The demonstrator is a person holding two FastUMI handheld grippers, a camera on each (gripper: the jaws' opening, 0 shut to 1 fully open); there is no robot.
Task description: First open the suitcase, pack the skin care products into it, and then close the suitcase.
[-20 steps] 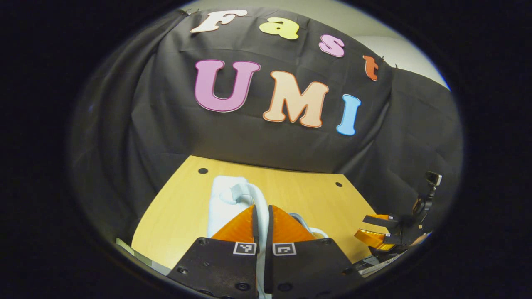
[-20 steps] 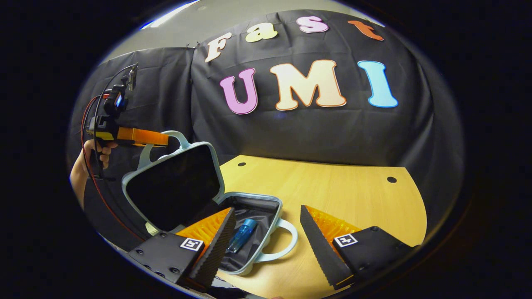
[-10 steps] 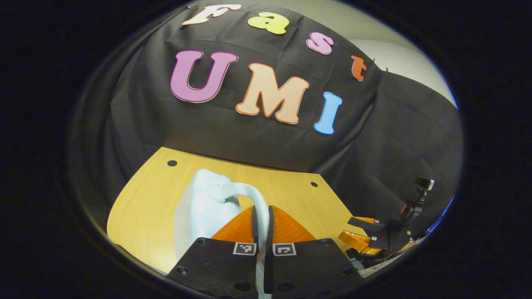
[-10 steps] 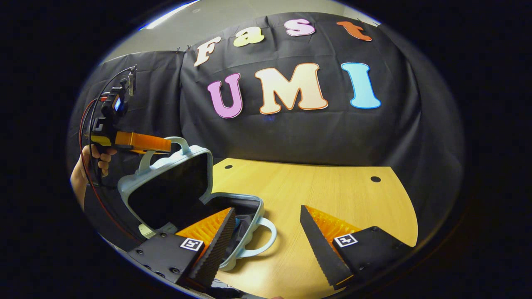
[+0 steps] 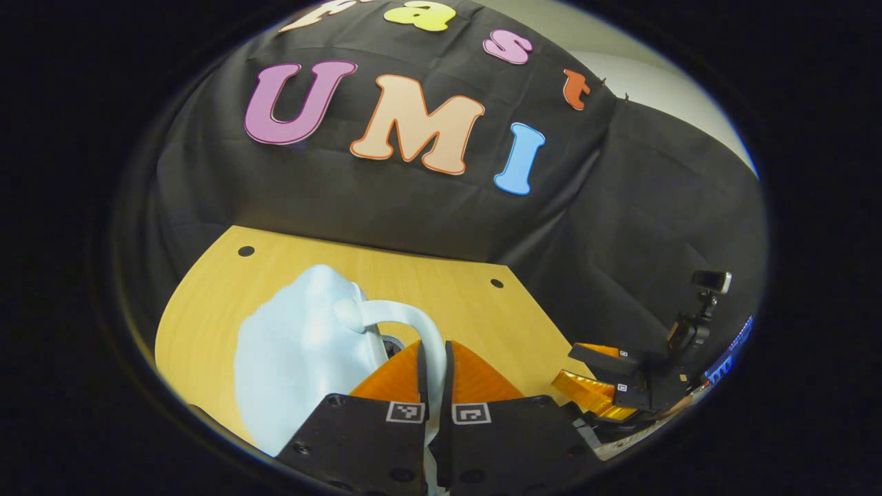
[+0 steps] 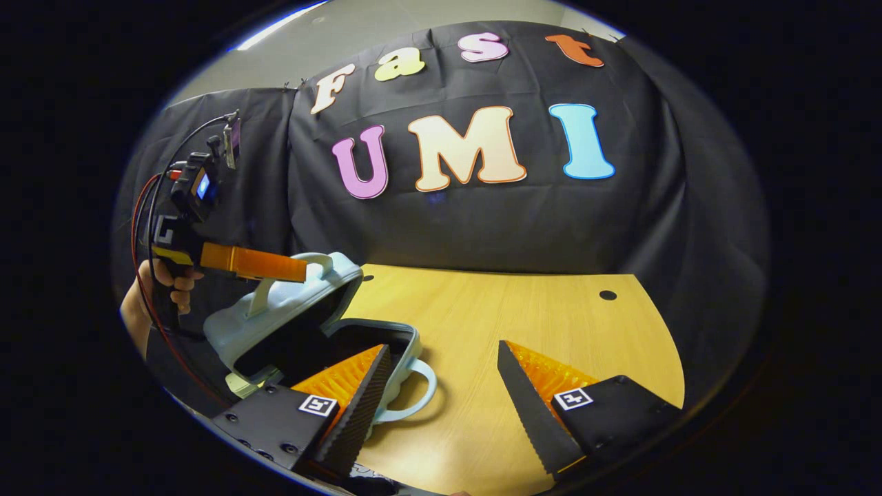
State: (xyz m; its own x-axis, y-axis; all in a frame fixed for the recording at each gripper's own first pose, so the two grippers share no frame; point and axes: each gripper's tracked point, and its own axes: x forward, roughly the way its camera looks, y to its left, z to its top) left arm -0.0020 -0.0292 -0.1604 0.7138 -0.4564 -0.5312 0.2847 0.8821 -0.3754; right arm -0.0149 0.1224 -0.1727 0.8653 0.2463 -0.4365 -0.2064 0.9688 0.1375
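A pale blue suitcase point(image 6: 275, 313) stands on the wooden table point(image 6: 537, 310), its lid tilted low over the base point(image 6: 403, 341) with a narrow dark gap between them. My left gripper point(image 5: 433, 348) is shut on the lid's handle point(image 5: 406, 318), and the lid's outer shell point(image 5: 296, 358) spreads to its left. In the right gripper view the left gripper point(image 6: 300, 270) grips that handle from the left, held by a hand point(image 6: 162, 293). My right gripper point(image 6: 441, 348) hangs open over the table just right of the base's handle point(image 6: 417, 393), holding nothing. The suitcase's contents are hidden.
The table has small dark holes point(image 6: 607, 295) near its back edge, and bare wood lies right of the suitcase. Black cloth walls close off the back and sides. The right gripper point(image 5: 599, 386) shows off the table's right edge in the left gripper view.
The left gripper has swung the lid down toward the base, from nearly upright to almost shut. The blue bottle inside has gone out of sight. The right gripper stayed open.
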